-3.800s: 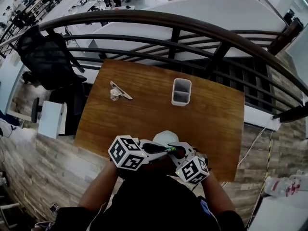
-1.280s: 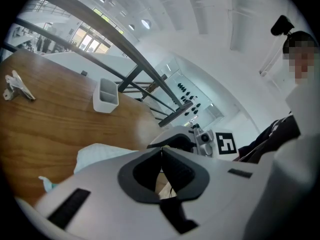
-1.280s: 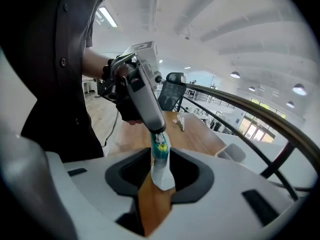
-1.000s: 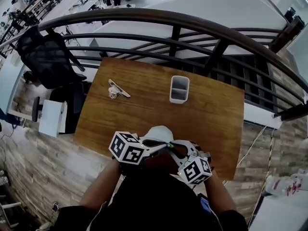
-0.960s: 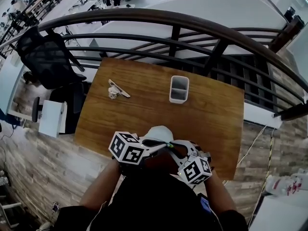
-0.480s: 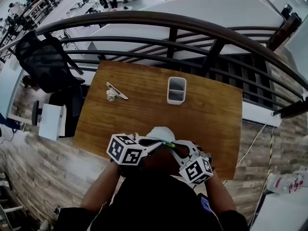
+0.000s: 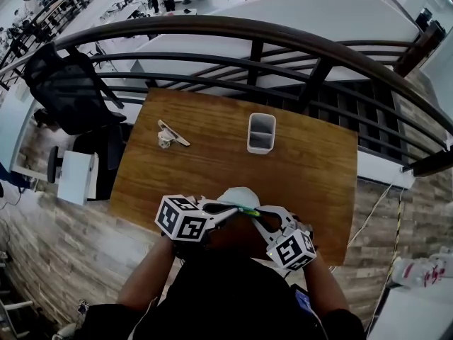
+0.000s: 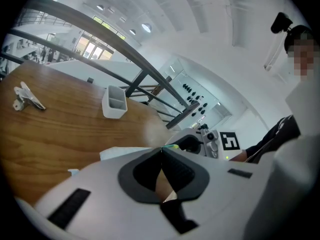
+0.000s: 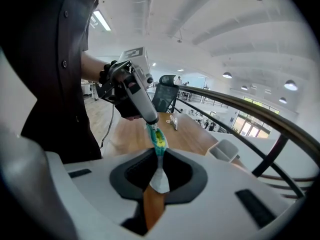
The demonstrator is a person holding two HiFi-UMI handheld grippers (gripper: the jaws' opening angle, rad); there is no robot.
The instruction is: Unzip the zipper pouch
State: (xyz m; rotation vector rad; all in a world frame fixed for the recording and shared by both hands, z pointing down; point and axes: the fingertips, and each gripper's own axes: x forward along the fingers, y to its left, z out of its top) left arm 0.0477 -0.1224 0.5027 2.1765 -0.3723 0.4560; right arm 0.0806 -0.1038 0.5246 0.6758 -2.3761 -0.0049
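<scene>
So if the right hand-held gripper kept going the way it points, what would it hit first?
The right hand-held gripper has just been closing its jaws on the zipper pouch. Straight beyond that it would most likely meet the left hand-held gripper, which holds the pouch's far end, though depth is unclear.

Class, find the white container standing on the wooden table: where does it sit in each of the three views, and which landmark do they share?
Head view: white container, upper centre, on the table's far half.
Left gripper view: left of centre, upper half.
Right gripper view: right of centre, lower half.
Shared landmark: the dark railing behind it.
</scene>
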